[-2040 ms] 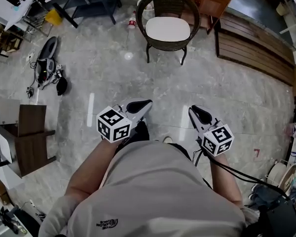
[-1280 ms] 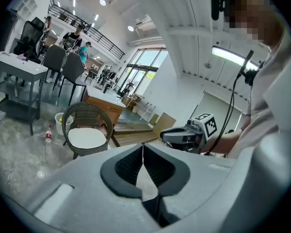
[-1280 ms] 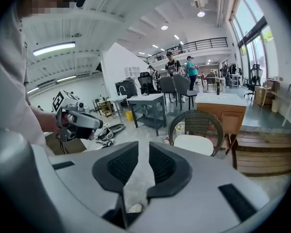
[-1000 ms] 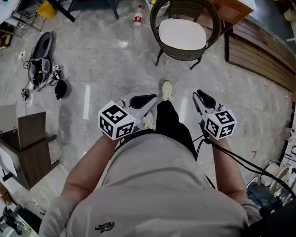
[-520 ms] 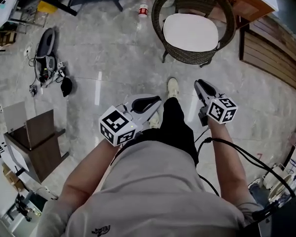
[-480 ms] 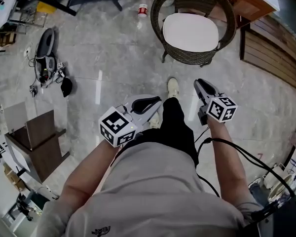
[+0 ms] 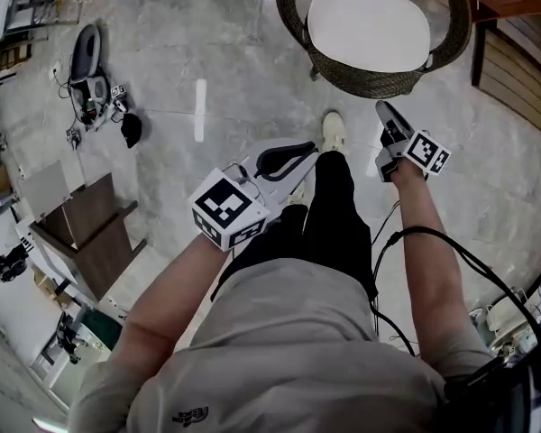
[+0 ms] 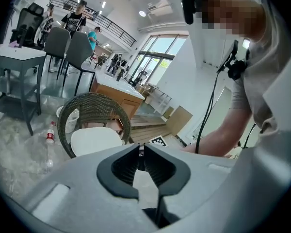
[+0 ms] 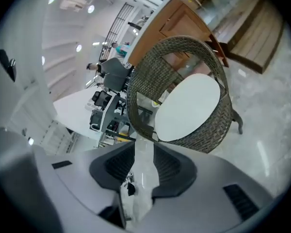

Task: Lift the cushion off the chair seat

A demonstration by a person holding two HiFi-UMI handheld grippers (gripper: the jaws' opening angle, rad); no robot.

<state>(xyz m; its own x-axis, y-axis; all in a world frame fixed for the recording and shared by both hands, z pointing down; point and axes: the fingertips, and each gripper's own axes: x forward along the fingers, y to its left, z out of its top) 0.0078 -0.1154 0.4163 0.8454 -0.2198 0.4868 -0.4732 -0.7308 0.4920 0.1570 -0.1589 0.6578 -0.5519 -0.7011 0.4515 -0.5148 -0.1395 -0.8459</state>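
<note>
Jaws of the right claw (image 7: pixel 384 108) are parting, with nothing between them. The left claw (image 7: pixel 308 149) is closed and empty. Both hang short of the wicker chair (image 7: pixel 379 81). The white oval cushion (image 7: pixel 368 27) lies flat on the chair's seat, long axis side to side. The person's shoe (image 7: pixel 333 129) stands before the chair, and a bottle (image 8: pixel 50 136) sits beside it.

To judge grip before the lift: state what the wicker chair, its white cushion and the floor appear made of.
Dark brown round wicker chair: woven rattan or synthetic wicker, matte; the basket-weave shows on the rim.
White oval seat cushion: likely fabric-covered padding, smooth, matte; no seams visible.
Grey marbled floor: polished stone or tile, veined, with light reflections.
</note>
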